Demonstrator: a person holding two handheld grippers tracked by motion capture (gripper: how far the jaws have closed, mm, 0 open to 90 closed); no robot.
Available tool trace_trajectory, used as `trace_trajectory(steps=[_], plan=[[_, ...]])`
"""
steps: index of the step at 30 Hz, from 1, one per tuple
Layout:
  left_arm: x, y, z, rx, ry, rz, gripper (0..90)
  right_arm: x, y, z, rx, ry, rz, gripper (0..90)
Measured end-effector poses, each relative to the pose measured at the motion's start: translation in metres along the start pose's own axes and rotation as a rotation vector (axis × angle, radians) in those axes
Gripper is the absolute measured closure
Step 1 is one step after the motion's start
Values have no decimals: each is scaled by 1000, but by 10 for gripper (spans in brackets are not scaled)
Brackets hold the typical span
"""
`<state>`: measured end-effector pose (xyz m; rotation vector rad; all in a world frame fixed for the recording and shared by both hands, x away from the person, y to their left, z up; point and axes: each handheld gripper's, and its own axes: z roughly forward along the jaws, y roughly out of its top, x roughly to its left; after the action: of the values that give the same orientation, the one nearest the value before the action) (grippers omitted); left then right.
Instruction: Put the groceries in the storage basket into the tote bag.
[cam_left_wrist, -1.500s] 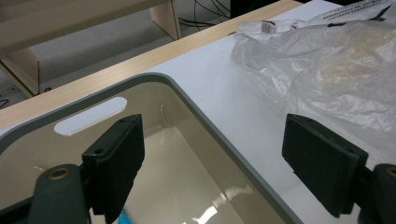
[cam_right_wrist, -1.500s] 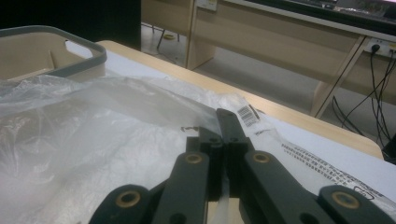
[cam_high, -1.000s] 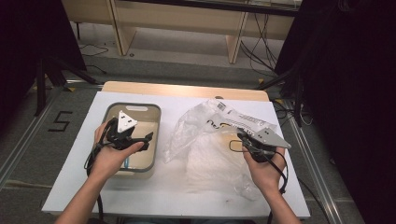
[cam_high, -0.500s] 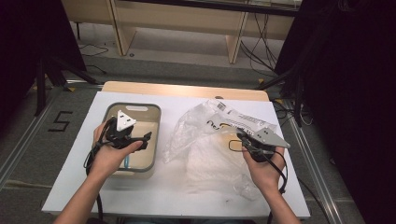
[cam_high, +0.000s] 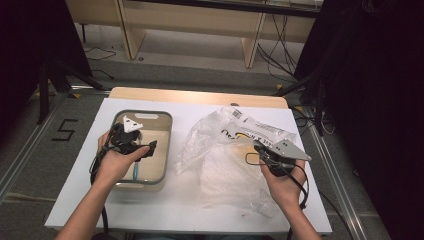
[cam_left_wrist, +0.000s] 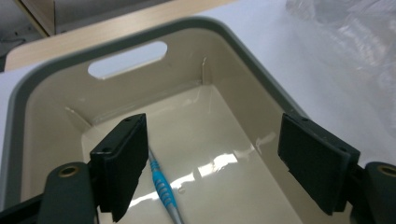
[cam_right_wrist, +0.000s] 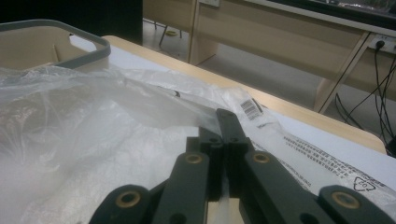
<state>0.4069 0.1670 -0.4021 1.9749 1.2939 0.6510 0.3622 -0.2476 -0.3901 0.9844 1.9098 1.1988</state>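
Pinching the plastic bag (cam_high: 230, 160) at mid-frame, the right gripper (cam_high: 256, 148) risks tearing it; the left gripper (cam_high: 151, 146) gapes, empty, over the bin (cam_high: 167, 145).

Over the last second the left gripper (cam_high: 150, 146) has drifted slightly away from the person, farther over the inside of the beige bin (cam_high: 166, 150), and the grey plate on top of it now sits nearer the bin's far wall. Its jaws stand wide apart above the blue-handled tool (cam_left_wrist: 162, 185) lying on the bin floor. The right gripper (cam_high: 257, 147) has edged a little toward the person and to its own left, its jaws pressed together on a fold of the clear plastic bag (cam_high: 227, 165). The bag's upper flap near that gripper has shifted slightly with it.
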Motion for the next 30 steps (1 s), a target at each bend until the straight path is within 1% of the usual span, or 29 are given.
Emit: trace_trajectory(steps=[2,6,9,11,14,16,19,22,24,26,30], plan=[[2,0,7,36,5,-4,252,0,0,-1,2,-3,2,900],[7,1,20,89,17,-29,267,-1,0,0,2,-4,1,900],[11,3,31,145,26,-39,270,-1,0,0,3,-3,0,900],[14,4,37,187,39,-45,275,-1,0,0,4,-2,1,900],[18,4,46,241,52,-70,280,-1,0,-1,5,1,1,900],[21,4,50,276,63,-76,291,-1,0,0,3,1,2,900],[24,2,57,320,61,-101,303,-1,0,0,4,2,0,900],[27,0,61,348,72,-113,317,0,0,0,3,0,0,900],[28,-1,62,354,72,-126,324,0,0,0,2,0,0,900],[29,-1,63,365,77,-128,332,0,0,0,1,0,-2,900],[30,-4,69,402,68,-127,343,0,0,0,3,2,-3,900]])
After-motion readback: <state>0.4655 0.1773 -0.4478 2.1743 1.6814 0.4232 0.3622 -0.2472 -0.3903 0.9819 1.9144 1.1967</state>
